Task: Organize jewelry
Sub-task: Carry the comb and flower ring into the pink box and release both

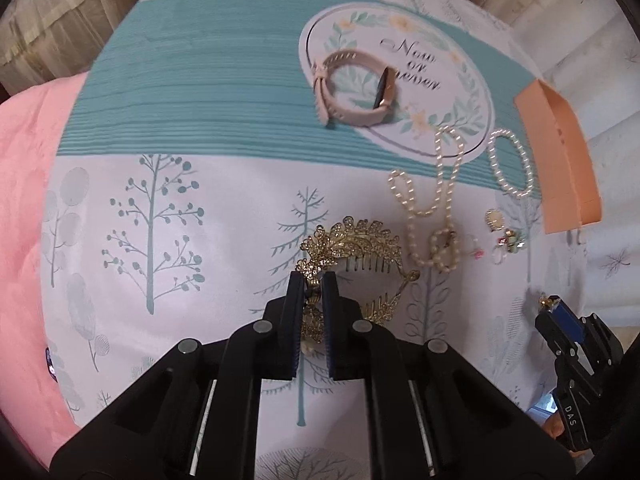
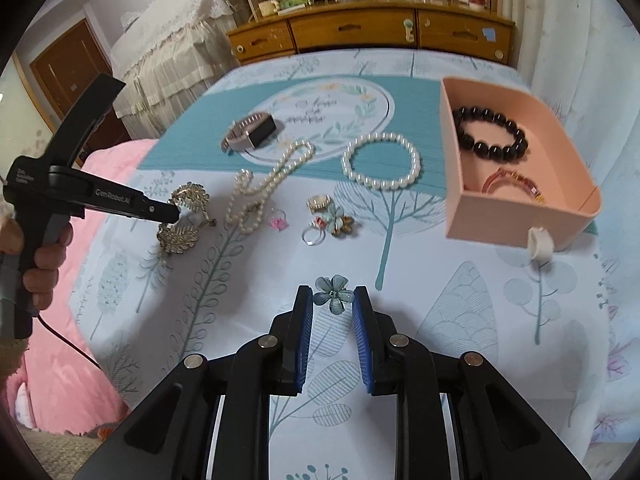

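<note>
Left gripper (image 1: 312, 280): fingers clamped on the gold hair comb (image 1: 352, 248), which sits on the bed sheet (image 1: 180, 260) with its leaf-shaped length running to the right of the fingers.

Right gripper (image 2: 332, 300): fingers apart, the blue flower clip (image 2: 333, 293) between the tips, seemingly resting on the sheet; contact not clear.

Pink box (image 2: 516, 216) lies forward and to the right of the right gripper, already holding a black bead bracelet (image 2: 492, 134) and a pink bracelet (image 2: 512, 182).

Judgement: the right hand is much nearer the box; the comb must cross the pearl necklace (image 1: 436, 208) and pearl bracelet (image 2: 382, 166) to get there.
</note>
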A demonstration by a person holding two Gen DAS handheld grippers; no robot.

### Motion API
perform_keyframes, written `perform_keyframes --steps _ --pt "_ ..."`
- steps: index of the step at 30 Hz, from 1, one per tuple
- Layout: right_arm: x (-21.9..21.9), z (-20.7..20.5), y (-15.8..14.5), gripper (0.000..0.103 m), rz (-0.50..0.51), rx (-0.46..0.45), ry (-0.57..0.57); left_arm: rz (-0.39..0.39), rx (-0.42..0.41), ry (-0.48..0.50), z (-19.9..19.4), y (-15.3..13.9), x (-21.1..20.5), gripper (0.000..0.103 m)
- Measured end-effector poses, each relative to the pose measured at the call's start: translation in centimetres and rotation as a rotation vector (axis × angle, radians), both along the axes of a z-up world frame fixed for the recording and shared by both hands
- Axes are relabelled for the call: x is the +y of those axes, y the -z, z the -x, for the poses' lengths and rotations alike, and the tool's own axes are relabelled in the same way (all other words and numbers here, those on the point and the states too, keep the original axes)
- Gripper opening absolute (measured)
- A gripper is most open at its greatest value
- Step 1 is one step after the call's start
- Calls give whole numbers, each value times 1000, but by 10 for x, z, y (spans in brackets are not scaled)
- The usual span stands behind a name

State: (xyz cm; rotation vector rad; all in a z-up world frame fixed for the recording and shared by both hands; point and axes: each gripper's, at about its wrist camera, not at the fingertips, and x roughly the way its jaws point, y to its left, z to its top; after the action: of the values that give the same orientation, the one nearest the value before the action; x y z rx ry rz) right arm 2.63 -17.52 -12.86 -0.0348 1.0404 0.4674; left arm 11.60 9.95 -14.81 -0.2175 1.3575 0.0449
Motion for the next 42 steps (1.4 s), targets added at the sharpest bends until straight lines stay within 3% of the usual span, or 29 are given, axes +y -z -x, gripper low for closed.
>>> perform_keyframes --steps 8,17,22,28,36,42 --pt "-26 7 -43 21 -40 -84 44 -2 -118 91 1 -61 -41 6" --pt "-92 -23 -107 21 -99 -162 190 19 -318 249 -23 -142 -140 7" --pt "-129 -50 -147 21 -119 -207 264 13 -387 309 -47 -169 -189 7" --pt "-171 -97 -153 21 -154 -148 358 38 -382 324 -90 -156 -235 7" --pt "-192 -137 -91 21 -160 36 374 75 -331 339 -136 -99 -276 7" --pt "-183 -143 -48 21 -152 119 360 44 -299 345 -155 -64 -290 7"
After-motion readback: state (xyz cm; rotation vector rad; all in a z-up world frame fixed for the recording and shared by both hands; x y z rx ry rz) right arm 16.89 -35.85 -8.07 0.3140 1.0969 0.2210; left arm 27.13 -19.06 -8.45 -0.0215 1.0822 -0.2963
